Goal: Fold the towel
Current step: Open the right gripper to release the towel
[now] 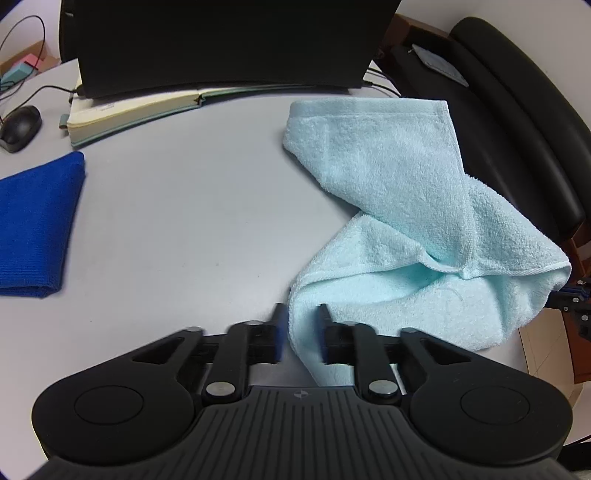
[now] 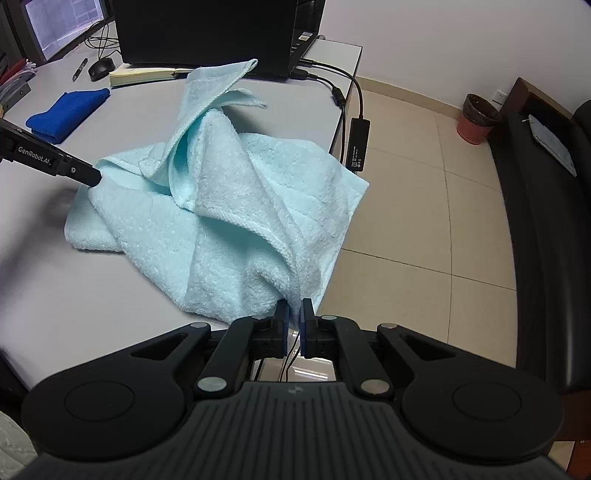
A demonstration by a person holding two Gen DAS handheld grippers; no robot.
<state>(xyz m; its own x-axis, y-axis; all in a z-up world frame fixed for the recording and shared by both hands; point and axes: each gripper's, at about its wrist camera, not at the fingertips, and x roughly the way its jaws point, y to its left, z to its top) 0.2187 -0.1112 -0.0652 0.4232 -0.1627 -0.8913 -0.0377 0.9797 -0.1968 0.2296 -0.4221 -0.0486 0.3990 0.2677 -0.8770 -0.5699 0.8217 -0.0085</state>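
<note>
Light blue towel (image 1: 399,192) lies rumpled on the grey tabletop (image 1: 184,206), filling the right half of the left wrist frame and the centre of the right wrist frame; its right side hangs past the tabletop edge.

Left gripper (image 1: 300,334): jaws closed onto a towel edge, cloth visible between the two blue pads, lower centre of frame. In the right wrist view the same gripper (image 2: 96,176) enters from the left edge, tip buried in the towel's left fold.

Right gripper (image 2: 294,325): jaws nearly together, pinching a thin towel corner, lower centre of frame, just off the tabletop edge over the tiled floor (image 2: 424,229).

Towel is bunched and partly lifted, with a raised peak toward the laptop (image 2: 207,33).

Other items: folded dark blue cloth (image 1: 35,225) at left edge, open notebook (image 1: 133,110) under the laptop front, mouse (image 1: 20,127) upper left, black sofa (image 2: 546,206) at right.
</note>
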